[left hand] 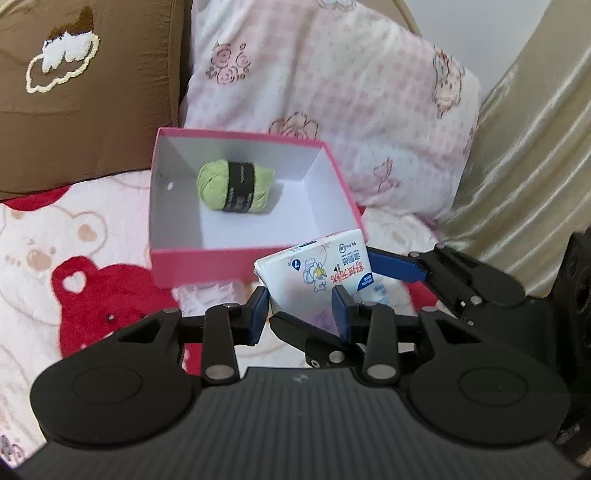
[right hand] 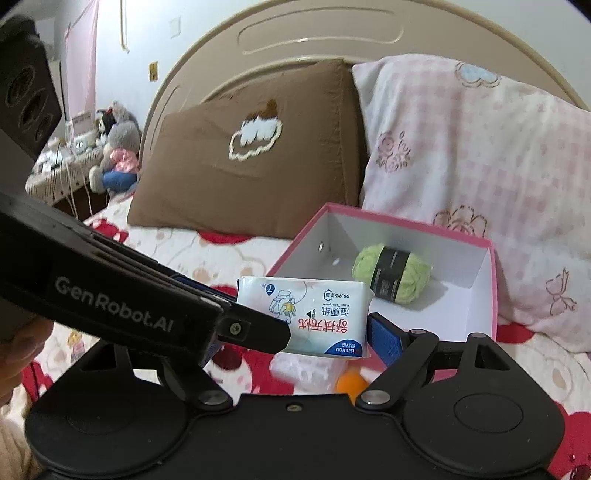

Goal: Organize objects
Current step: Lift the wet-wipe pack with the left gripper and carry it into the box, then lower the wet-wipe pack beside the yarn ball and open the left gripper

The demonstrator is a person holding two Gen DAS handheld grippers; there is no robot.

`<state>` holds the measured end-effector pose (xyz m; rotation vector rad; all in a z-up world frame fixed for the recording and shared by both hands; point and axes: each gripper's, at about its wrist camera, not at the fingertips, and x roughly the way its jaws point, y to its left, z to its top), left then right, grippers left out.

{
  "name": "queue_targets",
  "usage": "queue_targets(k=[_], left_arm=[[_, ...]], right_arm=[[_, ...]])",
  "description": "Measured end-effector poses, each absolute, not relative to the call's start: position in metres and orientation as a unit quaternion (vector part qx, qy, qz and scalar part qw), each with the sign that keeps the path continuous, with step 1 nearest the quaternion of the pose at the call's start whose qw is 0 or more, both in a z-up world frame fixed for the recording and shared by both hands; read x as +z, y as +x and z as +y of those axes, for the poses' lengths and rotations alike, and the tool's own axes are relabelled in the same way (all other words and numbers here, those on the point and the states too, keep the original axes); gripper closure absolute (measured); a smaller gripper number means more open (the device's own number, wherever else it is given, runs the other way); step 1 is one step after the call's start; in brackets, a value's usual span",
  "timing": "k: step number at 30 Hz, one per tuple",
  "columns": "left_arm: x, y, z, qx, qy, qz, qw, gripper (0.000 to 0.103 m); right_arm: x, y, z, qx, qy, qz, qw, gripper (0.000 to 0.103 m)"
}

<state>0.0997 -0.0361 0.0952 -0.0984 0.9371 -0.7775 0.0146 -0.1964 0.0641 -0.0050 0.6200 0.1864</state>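
Between the two grippers, held above the bed, is a white soft plastic pack of wet tissues (left hand: 325, 273) printed with red and blue lettering and a small cartoon figure. It hangs just in front of the near wall of a square pink cardboard box with a white inside (left hand: 207, 258), lower than the rim in the left wrist view and overlapping the box's near left corner in the right wrist view. The left gripper (left hand: 301, 314) has its jaws narrowed onto the pack's lower end, the blue pads pressing its sides. The right gripper (right hand: 295, 325) has its jaws spread wide at the pack's two short ends; one blue pad sits against the right end, while the other finger is hidden behind the left gripper's black body, so I cannot tell whether these jaws actually clamp the pack.

Inside the box lies a pale green ball of yarn with a black paper band (left hand: 234, 185), toward the back wall and apart from the sides. The box sits on a white bedspread patterned with red bears (left hand: 74, 258). Behind it lean a brown pillow with a white embroidered cloud (right hand: 243, 155) and a pink-and-white checked pillow with rose prints (right hand: 461, 147), both against a beige curved headboard (right hand: 295, 33). An orange object (right hand: 351, 382), blurred, shows on the bed below the pack. Far left, plush toys (right hand: 114, 147) sit on a cluttered side table.
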Motion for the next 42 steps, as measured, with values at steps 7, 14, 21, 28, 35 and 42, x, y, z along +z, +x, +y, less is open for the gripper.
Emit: queue_targets(k=[7, 14, 21, 28, 35, 42], left_arm=[[0.101, 0.129, -0.044, -0.349, -0.068, 0.43, 0.83, 0.068], [0.087, 0.166, -0.063, -0.338, -0.051, 0.428, 0.837, 0.068], [0.045, 0.219, -0.086, -0.304, -0.05, 0.457, 0.834, 0.068], [0.0, 0.26, -0.101, -0.295, -0.065, 0.495, 0.815, 0.069], [-0.036, 0.281, -0.114, -0.292, -0.074, 0.512, 0.804, 0.069], [-0.063, 0.296, -0.121, -0.277, -0.083, 0.533, 0.795, 0.069]], right_arm=[[0.075, 0.043, -0.218, 0.098, 0.033, 0.304, 0.947, 0.021], [0.068, 0.073, -0.236, 0.098, 0.066, 0.319, 0.94, 0.027], [0.043, 0.131, -0.249, 0.085, 0.057, 0.37, 0.923, 0.029], [0.007, 0.176, -0.267, 0.08, 0.069, 0.422, 0.901, 0.036], [-0.028, 0.199, -0.282, 0.075, 0.074, 0.449, 0.887, 0.045], [-0.057, 0.225, -0.296, 0.073, 0.088, 0.487, 0.866, 0.046]])
